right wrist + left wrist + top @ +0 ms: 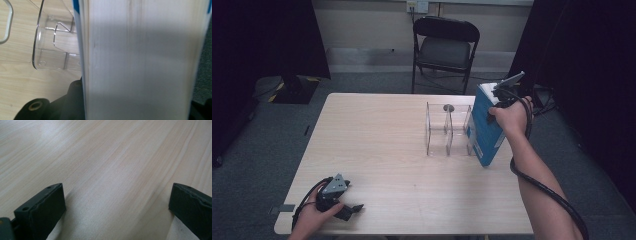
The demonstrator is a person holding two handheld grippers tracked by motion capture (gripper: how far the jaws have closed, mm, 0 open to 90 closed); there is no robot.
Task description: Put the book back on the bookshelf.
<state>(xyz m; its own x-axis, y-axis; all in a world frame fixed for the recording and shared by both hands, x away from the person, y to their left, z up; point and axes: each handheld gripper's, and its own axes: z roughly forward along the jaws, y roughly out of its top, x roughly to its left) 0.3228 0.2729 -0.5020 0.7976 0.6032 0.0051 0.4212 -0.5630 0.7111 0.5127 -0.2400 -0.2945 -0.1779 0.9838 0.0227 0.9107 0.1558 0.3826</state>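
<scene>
A blue-covered book (484, 135) stands tilted at the right end of a clear acrylic rack (444, 130) with upright dividers. My right gripper (498, 100) is shut on the book's top edge, hand above it. In the right gripper view the book's white page edge (142, 60) runs up between the jaws of my right gripper (140, 110), and the rack (52, 47) lies to the left of it. I cannot tell if the book's lower corner touches the table. My left gripper (353, 210) rests open near the table's front left corner, with bare wood between the jaws of the left gripper (117, 202).
The light wooden table (377, 140) has free room across its left and middle. A black folding chair (444, 47) stands behind the far edge. The rack and book sit close to the table's right edge. Dark curtains hang at both sides.
</scene>
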